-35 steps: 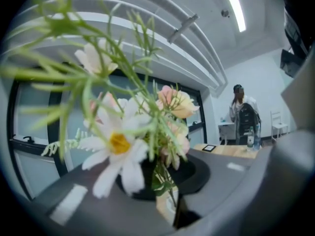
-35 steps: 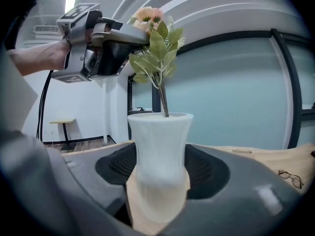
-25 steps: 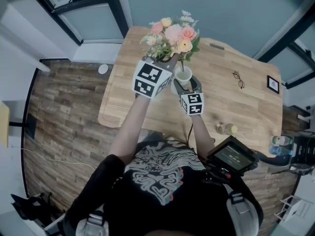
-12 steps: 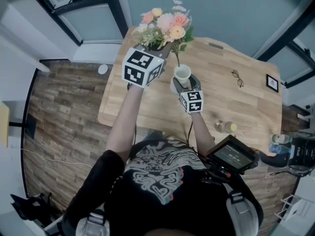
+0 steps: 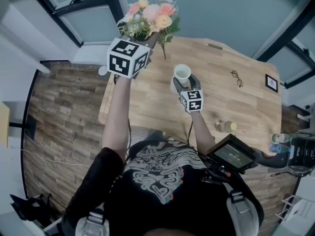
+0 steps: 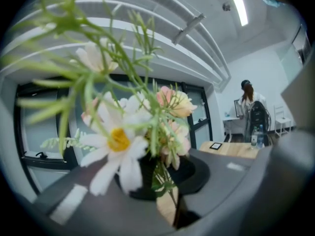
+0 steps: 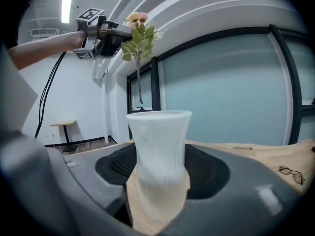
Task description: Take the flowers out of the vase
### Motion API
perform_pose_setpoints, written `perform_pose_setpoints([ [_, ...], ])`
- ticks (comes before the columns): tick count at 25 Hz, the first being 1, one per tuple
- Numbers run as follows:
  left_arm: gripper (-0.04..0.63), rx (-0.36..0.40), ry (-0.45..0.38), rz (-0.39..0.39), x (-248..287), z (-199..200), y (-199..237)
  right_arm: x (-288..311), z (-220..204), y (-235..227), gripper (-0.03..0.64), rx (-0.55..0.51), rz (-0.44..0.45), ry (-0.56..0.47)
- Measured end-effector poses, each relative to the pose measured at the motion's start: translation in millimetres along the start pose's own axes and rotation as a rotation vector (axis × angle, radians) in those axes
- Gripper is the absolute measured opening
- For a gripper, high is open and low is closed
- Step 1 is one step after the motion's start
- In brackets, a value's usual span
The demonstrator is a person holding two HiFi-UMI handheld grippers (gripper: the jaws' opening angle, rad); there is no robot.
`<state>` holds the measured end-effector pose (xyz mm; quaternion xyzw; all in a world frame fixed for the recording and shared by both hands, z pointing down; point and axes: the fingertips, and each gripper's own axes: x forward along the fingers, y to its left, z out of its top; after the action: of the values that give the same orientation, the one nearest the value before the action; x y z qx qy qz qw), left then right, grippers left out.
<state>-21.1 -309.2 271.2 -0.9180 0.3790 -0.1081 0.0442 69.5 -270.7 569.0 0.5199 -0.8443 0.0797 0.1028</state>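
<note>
Flowers: your left gripper is clamped shut on their thin green stems. Over the last second it has carried the bunch up and off to the left, so the stem ends now hang clear of the vase. The removal looks done, bar setting them down. Your right gripper has its jaws wide, pressed on the vase's sides to steady it on the wooden table. The vase is white, ribbed, waisted and matte. The petals are soft pink and peach, with one white daisy.

The left hand-held gripper has lifted the flowers clear of the vase, up-left.
</note>
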Motion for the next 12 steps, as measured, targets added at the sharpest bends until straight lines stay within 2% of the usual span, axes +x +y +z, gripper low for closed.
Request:
perform_pose_setpoints([
  [4, 0.031, -0.041, 0.034, 0.009, -6, -16, 11, 2, -2, 1, 0.299, 0.005, -0.004, 0.001],
  [12, 0.031, -0.104, 0.156, -0.025, 5, -80, 11, 9, -5, 2, 0.299, 0.014, -0.004, 0.003],
])
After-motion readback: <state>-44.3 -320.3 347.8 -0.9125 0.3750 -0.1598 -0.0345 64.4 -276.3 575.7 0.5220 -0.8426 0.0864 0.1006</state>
